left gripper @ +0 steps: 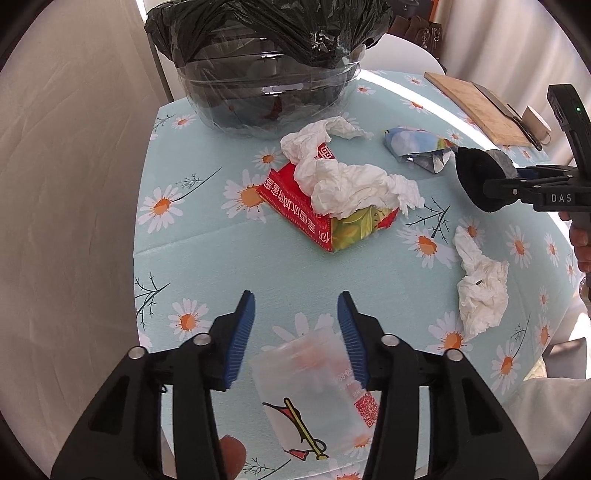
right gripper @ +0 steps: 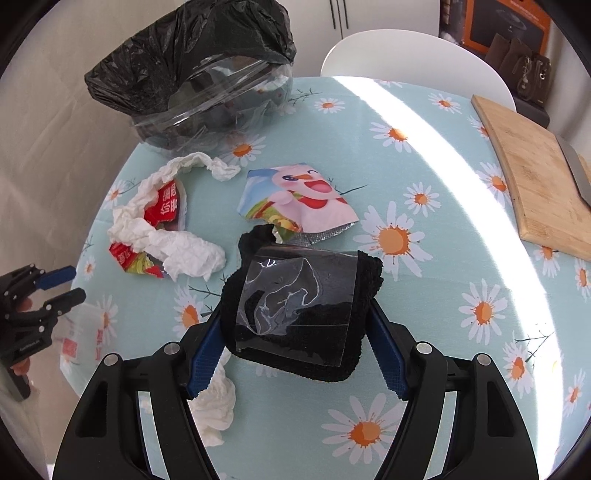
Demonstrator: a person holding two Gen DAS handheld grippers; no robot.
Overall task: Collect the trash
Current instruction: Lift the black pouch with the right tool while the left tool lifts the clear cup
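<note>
Ahead of your left gripper (left gripper: 295, 332) the black right gripper (left gripper: 546, 192) reads "DAS" in pale letters on its body, the red crumpled tissue pack (left gripper: 295, 206) carries white Chinese characters, and the clear printed plastic wrapper (left gripper: 314, 391) between its fingers shows a red QR code.

Round tabletop (right gripper: 436, 177) under a pale blue daisy cloth, lit by a bright band of daylight.

Flanked on the left by a cream curtain (left gripper: 66, 184) hanging in soft folds. Backed at the far edge by a white chair (right gripper: 406, 51). Beyond it, on the far right, a dark shelf area with an orange box (right gripper: 506, 22) and brown bags (right gripper: 524, 74). Topped at the right edge by a wooden cutting board (right gripper: 532, 177) with a knife (right gripper: 576, 173) lying on it.
</note>
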